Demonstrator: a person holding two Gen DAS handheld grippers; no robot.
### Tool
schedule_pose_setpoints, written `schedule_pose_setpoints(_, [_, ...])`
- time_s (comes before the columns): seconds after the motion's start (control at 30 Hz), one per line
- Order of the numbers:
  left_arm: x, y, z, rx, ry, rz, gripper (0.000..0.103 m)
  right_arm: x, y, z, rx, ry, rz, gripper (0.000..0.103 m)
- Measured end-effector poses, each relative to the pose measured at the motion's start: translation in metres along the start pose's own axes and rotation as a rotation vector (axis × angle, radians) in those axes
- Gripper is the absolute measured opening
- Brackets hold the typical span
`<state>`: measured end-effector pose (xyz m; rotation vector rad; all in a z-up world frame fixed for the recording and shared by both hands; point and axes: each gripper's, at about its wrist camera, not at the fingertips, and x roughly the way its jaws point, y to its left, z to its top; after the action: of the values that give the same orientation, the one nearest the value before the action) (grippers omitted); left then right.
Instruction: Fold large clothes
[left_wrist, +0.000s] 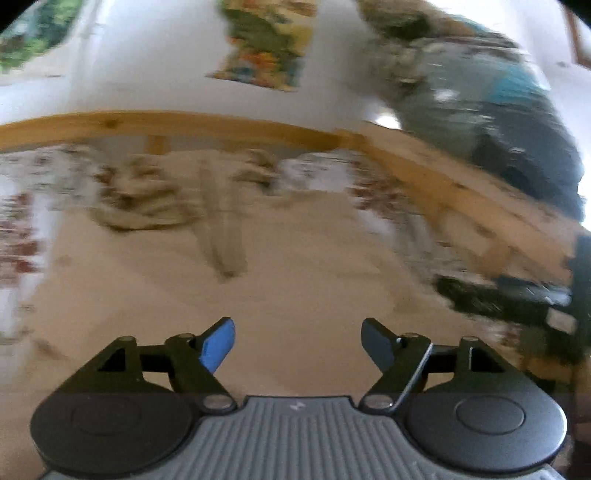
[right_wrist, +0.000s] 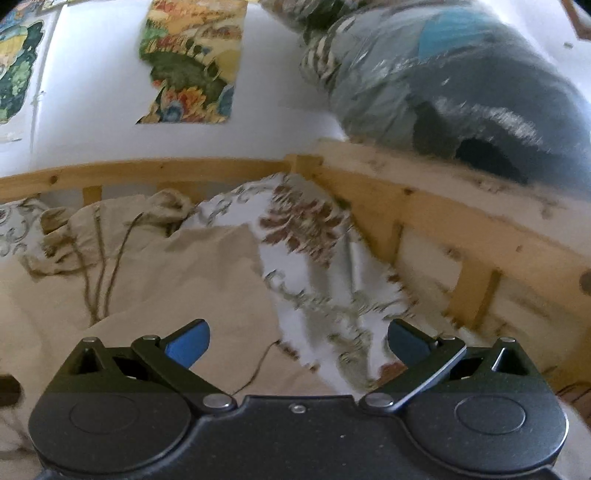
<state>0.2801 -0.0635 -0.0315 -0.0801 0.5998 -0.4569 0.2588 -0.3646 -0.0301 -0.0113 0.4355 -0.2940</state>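
Left view badly blurred; beige garment (right_wrist: 155, 280) prob. a hoodie w/ drawstrings, rumpled on bed. Left gripper (left_wrist: 298, 341) & right gripper (right_wrist: 298, 341) both agape, empty.

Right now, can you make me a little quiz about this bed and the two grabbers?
1. True or false: the left gripper is holding cloth.
2. What colour is the big garment? A beige, B red, C black.
3. What does the bed rail look like it is made of?

Key: 1 false, its jaws stand open with nothing between them. 2 A. 3 wood.
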Motion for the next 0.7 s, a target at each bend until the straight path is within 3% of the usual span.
schedule_pose_setpoints(0.07, [-0.007, 0.024, 0.005, -0.031, 0.008, 0.126, 0.085, 0.006, 0.011, -0.005, -0.021, 0.053, 0.042, 0.102])
schedule_pose_setpoints(0.17, [-0.006, 0.07, 0.003, -0.09, 0.031, 0.374, 0.085, 0.016, 0.033, -0.015, -0.09, 0.141, 0.118, 0.102])
schedule_pose_setpoints(0.27, [0.002, 0.113, -0.003, -0.178, 0.047, 0.514, 0.085, 0.02, 0.057, -0.024, -0.173, 0.194, 0.171, 0.102])
schedule_pose_setpoints(0.37, [0.013, 0.149, -0.012, -0.261, 0.035, 0.55, 0.085, 0.016, 0.081, -0.032, -0.276, 0.188, 0.196, 0.102])
schedule_pose_setpoints(0.53, [0.04, 0.182, -0.011, -0.314, 0.024, 0.504, 0.077, 0.013, 0.108, -0.044, -0.443, 0.165, 0.213, 0.102])
schedule_pose_setpoints(0.57, [0.045, 0.188, -0.011, -0.321, 0.028, 0.495, 0.073, 0.015, 0.112, -0.047, -0.466, 0.174, 0.212, 0.102])
schedule_pose_setpoints(0.7, [0.064, 0.211, -0.018, -0.343, 0.081, 0.476, 0.037, 0.025, 0.119, -0.06, -0.525, 0.216, 0.192, 0.102])
